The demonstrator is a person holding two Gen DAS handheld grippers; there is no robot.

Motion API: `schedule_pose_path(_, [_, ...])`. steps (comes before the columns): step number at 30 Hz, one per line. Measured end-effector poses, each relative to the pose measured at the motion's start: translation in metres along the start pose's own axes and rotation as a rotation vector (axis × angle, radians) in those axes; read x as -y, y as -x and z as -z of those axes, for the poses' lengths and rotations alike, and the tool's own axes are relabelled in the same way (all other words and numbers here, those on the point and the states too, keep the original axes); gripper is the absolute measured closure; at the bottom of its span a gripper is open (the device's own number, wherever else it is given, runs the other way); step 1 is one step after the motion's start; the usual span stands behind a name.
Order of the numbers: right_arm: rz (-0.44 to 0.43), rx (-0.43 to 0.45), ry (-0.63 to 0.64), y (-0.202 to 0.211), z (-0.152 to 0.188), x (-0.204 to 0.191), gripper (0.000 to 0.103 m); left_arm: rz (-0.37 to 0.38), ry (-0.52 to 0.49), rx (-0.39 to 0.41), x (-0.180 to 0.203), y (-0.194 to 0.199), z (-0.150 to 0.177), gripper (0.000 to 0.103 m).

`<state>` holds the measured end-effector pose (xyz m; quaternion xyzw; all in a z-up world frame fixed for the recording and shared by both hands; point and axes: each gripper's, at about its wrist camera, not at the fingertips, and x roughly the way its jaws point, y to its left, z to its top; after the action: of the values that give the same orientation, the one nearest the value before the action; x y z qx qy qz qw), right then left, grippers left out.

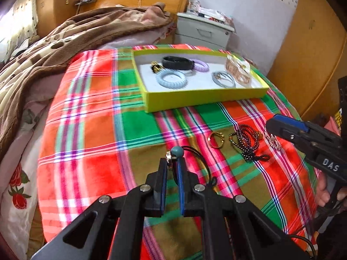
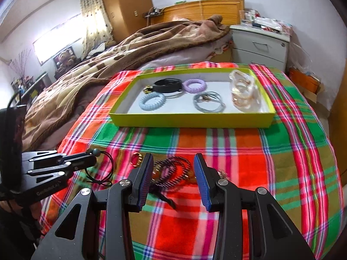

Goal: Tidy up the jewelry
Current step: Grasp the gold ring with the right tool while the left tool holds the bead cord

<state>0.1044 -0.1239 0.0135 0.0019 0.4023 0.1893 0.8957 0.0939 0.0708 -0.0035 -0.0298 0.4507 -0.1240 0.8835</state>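
Note:
My left gripper (image 1: 172, 162) is shut on a black cord bracelet with a teal bead (image 1: 177, 151), also in the right wrist view (image 2: 96, 152), just above the plaid cloth. My right gripper (image 2: 172, 162) is open, above a dark beaded bracelet (image 2: 173, 171) that also shows in the left wrist view (image 1: 247, 139). A gold ring (image 1: 214, 139) lies beside it, and a silver chain piece (image 1: 273, 139) sits by the right gripper's fingers. The yellow-green tray (image 2: 190, 120) holds coil hair ties, a black band, grey rings and a clear clip.
The plaid cloth (image 1: 91, 134) covers the bed end. A brown blanket (image 1: 54, 49) lies to the left. A grey bedside cabinet (image 2: 260, 45) stands behind the tray. A wooden wardrobe (image 1: 308, 65) is at the right.

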Motion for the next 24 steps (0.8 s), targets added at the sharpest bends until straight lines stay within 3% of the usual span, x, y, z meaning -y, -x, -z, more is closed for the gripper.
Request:
schedule_pose_path(7, [-0.044,-0.063,0.172,-0.029,-0.004,-0.038,0.063,-0.019,0.051,0.020,-0.021,0.011,0.005,0.093])
schedule_pose_path(16, [-0.055,-0.141,0.238,-0.058,-0.002,-0.053,0.063,-0.023,0.073,0.021,-0.030,0.012,0.009,0.093])
schedule_pose_path(24, [-0.019,-0.147,0.273,-0.064,0.000,-0.057,0.064,-0.026,0.079,0.016,-0.033,0.011,0.011,0.093])
